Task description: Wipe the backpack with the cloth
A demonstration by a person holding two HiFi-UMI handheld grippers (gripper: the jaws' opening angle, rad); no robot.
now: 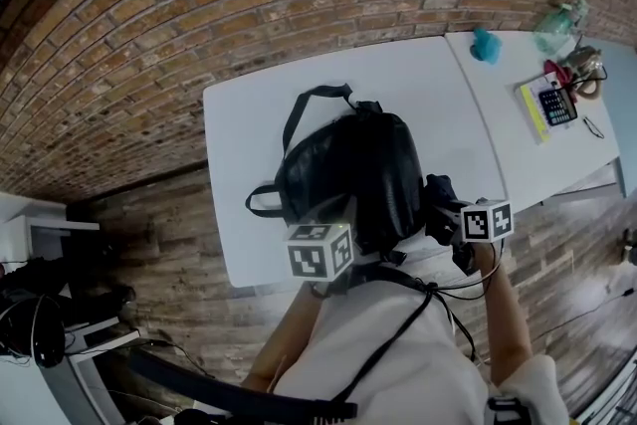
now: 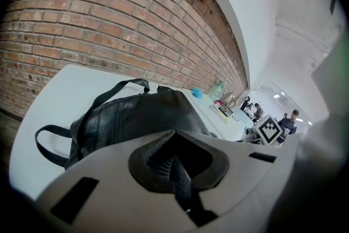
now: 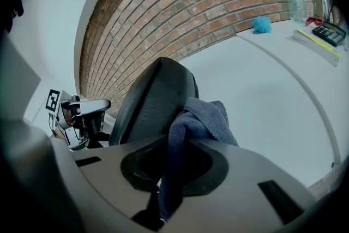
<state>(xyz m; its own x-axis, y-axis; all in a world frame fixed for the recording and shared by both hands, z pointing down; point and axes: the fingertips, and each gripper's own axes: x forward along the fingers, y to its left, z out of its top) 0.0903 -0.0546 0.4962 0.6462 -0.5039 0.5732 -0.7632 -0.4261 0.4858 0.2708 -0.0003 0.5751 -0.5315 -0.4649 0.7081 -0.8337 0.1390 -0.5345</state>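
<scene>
Right claw (image 3: 169,167) clamped on grey cloth (image 3: 206,117), beside the black backpack (image 1: 353,164) at frame centre, on the counter (image 1: 249,124); left claw (image 2: 173,161) lower centre, jaws together, both forearms extended

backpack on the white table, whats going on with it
A person holds a gripper in each hand over the black backpack lying on the white table. The right gripper is shut on a grey-blue cloth, held at the backpack's side. The left gripper is at the backpack's near edge, jaws together, holding nothing.
</scene>
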